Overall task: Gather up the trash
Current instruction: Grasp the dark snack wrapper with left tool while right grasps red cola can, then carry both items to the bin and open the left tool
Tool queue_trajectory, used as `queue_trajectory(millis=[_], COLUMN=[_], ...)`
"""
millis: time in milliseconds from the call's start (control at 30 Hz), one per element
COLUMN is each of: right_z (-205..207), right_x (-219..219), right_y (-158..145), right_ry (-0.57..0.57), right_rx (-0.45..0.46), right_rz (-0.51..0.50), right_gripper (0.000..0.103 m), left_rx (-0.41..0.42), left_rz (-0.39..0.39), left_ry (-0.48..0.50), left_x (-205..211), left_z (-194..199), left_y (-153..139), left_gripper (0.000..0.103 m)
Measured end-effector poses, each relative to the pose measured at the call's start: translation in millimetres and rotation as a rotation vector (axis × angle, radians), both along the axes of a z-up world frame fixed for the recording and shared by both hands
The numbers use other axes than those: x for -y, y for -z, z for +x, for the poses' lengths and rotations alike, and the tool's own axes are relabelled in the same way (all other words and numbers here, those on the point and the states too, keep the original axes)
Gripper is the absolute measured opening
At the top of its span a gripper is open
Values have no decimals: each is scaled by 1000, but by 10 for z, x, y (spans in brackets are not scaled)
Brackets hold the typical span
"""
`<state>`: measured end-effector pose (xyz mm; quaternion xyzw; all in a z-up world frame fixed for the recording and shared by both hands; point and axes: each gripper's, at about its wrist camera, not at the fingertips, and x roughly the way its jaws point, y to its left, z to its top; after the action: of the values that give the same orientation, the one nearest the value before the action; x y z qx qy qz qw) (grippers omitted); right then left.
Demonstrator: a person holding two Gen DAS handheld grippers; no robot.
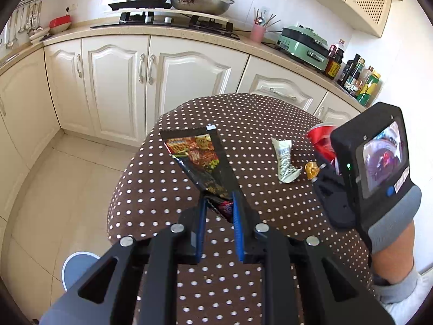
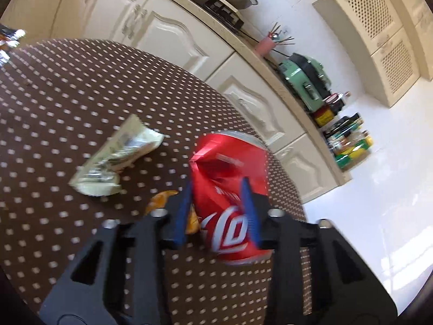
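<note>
Both grippers hold trash above the dotted tabletop [image 1: 151, 178].

The left gripper [image 1: 218, 203] has its fingers clamped on the snack wrapper [image 1: 199, 159]; the right gripper [image 2: 217, 189] squeezes the crushed red can [image 2: 230, 168]. Keep both grips firm and lift straight, clear of the white wrapper [image 2: 116, 159] and gold foil [image 1: 311, 170].

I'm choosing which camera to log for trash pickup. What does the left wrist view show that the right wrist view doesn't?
Only the left wrist view shows the dark snack bag clearly, gripped at its near end by the left gripper, plus the stove pans and the right gripper's body from outside.

Only the right wrist view shows the right gripper closed around the crushed red can, with its logo visible.

Both show the polka-dot tablecloth, the white wrapper, the small gold wrapper and the green appliance on the counter.
</note>
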<state>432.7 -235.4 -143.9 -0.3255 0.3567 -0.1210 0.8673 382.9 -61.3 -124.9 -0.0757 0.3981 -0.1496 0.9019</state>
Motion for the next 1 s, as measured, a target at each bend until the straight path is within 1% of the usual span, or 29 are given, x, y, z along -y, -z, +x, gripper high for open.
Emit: queue_trajectory(millis=[67, 133, 200, 267, 333, 433, 500, 533, 567, 667, 800, 867, 900, 933, 1000], right_z=[-28, -105, -222, -399, -550, -732, -835, -877, -939, -1112, -1334, -1419, -1434, -1458, -1476], right_x=[76, 146, 181, 204, 196, 113, -8, -76, -182, -563, -1241, -1646, -1781, -1986, -2313], right_y=[-63, -211, -385, -604, -778, -968, -1043, -1062, -1073, -1123, -1137, -1078, -1038, -967, -793], right_ry=[2, 3, -14, -41, -70, -116, -155, -171, -188, -269, -404, -476, -496, -526, -560], right_rx=[23, 66, 93, 117, 140, 149, 130, 128, 120, 99, 68, 28, 12, -15, -66], right_rz=[46, 107, 190, 321, 414, 511, 567, 580, 581, 628, 683, 711, 722, 730, 750], right_gripper=[26, 21, 18, 18, 17, 17, 17, 17, 17, 17, 17, 17, 17, 17, 17], left_rx=[0, 4, 10, 16, 23, 29, 39, 42, 46, 60, 63, 54, 42, 33, -4], left_rz=[-4, -14, -25, -33, -42, -57, -68, -71, -75, -80, -78, -67, -65, -65, -62], left_ry=[-3, -7, -8, -11, -9, -11, -17, -19, -23, -49, -98, -142, -176, -197, -255], left_x=[-37, -111, -196, -257, -344, -471, -586, -634, -687, -947, -1380, -1677, -1870, -1995, -2342], left_z=[-18, -56, -111, -167, -252, -378, -489, -536, -579, -772, -999, -1119, -1180, -1209, -1285], left_y=[9, -3, -27, -52, -81, -124, -159, -175, -189, -220, -187, -105, -35, 14, 210], left_gripper=[17, 17, 17, 17, 17, 17, 17, 17, 17, 17, 17, 17, 17, 17, 17])
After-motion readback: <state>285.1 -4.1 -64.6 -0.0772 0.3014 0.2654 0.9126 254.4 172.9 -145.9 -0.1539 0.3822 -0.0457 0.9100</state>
